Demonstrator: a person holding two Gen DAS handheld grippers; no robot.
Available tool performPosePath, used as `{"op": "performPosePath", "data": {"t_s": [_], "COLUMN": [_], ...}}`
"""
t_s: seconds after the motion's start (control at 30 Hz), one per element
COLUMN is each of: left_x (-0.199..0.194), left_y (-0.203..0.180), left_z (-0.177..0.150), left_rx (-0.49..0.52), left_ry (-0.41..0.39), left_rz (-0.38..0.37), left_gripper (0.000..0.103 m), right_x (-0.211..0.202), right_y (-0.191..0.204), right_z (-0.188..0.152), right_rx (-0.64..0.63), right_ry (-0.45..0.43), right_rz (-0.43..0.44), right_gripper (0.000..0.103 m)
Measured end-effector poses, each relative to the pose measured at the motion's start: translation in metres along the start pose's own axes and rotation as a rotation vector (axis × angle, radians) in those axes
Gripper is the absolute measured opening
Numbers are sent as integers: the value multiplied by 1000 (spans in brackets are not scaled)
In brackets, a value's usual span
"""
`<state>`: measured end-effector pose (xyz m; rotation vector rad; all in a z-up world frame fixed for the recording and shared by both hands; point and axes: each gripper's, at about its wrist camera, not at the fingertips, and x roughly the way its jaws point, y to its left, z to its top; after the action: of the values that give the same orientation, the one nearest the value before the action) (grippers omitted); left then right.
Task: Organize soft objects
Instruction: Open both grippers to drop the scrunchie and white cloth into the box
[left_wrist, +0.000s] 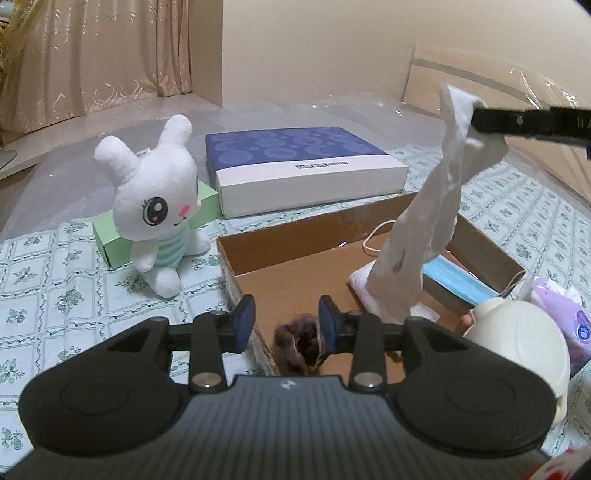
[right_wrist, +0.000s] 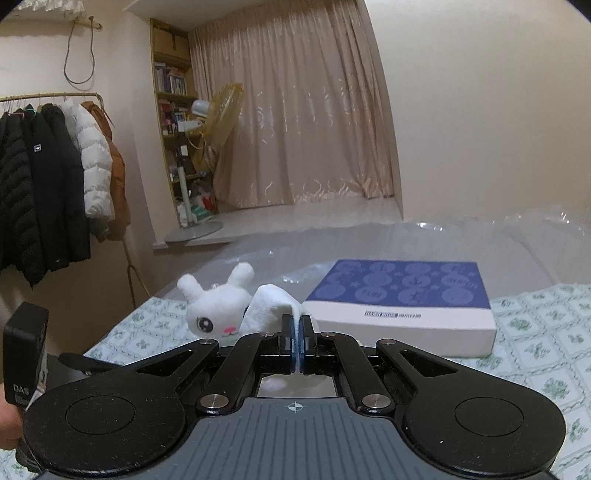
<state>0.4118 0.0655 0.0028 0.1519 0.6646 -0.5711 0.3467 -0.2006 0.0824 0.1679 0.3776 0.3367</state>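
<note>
**White cloth held up over the cardboard box**

White cloth (left_wrist: 436, 206), a long limp piece of soft fabric, hangs from the right gripper (right_wrist: 297, 336), whose blue-padded fingers are pressed together on its top edge. The left wrist view shows its full length: it droops down into the open brown cardboard box (left_wrist: 295, 229), its lower end near a folded white item and a blue face mask (left_wrist: 458, 282) lying inside. The right wrist view shows only a small bunch of the cloth above the closed fingers; the box is out of its sight.

The left gripper (left_wrist: 287, 323) hovers low over the near edge of the box with its fingers apart and nothing between them. Just beyond them, inside the box, lies a dark brown fuzzy clump (left_wrist: 299, 341), seen only from this side.

A white plush rabbit with a green striped belly (left_wrist: 159, 206) sits upright on the floral bedsheet (left_wrist: 55, 280), left of the box and against a pale green carton (left_wrist: 110, 240). Behind it lies a flat blue-and-white box with circle patterns (left_wrist: 306, 166). Only the right wrist view takes in the coat rack, bookshelf and beige curtain (right_wrist: 295, 110).
</note>
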Motion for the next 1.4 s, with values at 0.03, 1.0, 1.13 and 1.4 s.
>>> {"op": "performPosePath", "data": {"t_s": [0.03, 1.0, 1.13, 1.4], "left_x": [-1, -14, -16, -26], "left_y": [1, 23, 23, 21], "left_z": [0, -23, -28, -39], "left_rx": [0, -73, -73, -95], "left_ry": [-2, -25, -24, -25], "left_rz": [2, 71, 80, 109], "left_gripper": [34, 34, 34, 34], "right_x": [2, 57, 51, 38], "right_y": [0, -7, -14, -20], "right_z": [-1, -43, -45, -43], "right_rx": [1, 108, 116, 140], "right_ry": [5, 214, 201, 184], "right_rz": [1, 17, 12, -10], "right_gripper": [2, 70, 71, 71]}}
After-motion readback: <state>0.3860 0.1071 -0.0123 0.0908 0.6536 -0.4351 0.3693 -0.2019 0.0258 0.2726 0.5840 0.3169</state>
